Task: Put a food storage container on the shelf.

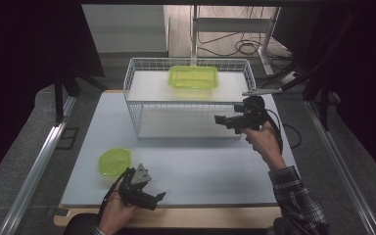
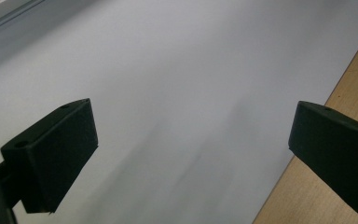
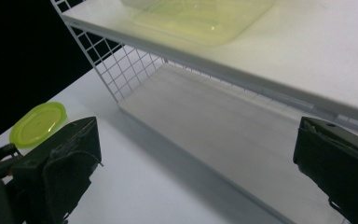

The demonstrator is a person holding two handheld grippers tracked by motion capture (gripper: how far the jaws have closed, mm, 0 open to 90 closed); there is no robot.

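A yellow-green rectangular container (image 1: 194,77) (image 3: 200,18) lies on the top shelf of a white wire rack (image 1: 137,105) (image 3: 112,70). A round yellow-green lid (image 1: 114,161) (image 3: 38,123) lies flat on the white table top (image 1: 200,171), left of centre. My right gripper (image 1: 220,120) (image 3: 196,158) hovers at the rack's right end and points left along the lower shelf; it is open with nothing between its jaws. My left gripper (image 1: 157,200) (image 2: 191,144) rests low by the table's front edge, just right of the lid, open and empty.
The white top ends at a wooden front edge (image 2: 317,196). Metal rails (image 1: 39,166) run along the floor on both sides. A desk frame (image 1: 235,24) and cables (image 1: 247,47) stand behind the rack. Dark curtains hang at left and right.
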